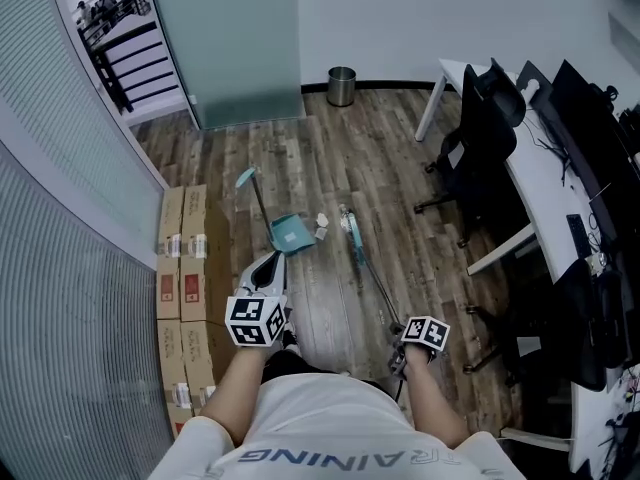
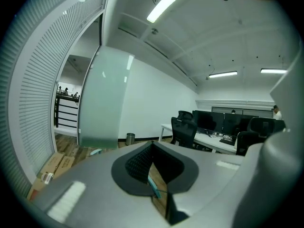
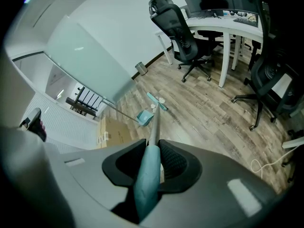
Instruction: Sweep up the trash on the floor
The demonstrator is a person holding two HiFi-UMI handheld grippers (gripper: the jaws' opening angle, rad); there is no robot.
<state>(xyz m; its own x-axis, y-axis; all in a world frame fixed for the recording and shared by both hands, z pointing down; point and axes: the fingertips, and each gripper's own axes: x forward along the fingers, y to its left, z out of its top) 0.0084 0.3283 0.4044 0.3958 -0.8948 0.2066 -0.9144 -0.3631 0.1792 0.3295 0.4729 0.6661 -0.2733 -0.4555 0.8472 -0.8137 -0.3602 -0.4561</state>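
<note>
Right gripper is clamped tight on the teal grip of the broom. The broom's head is down on the wood floor, right next to the little white trash bits. The teal dustpan stands just beside those. Left gripper is squeezed fully closed, held near the dustpan.
</note>
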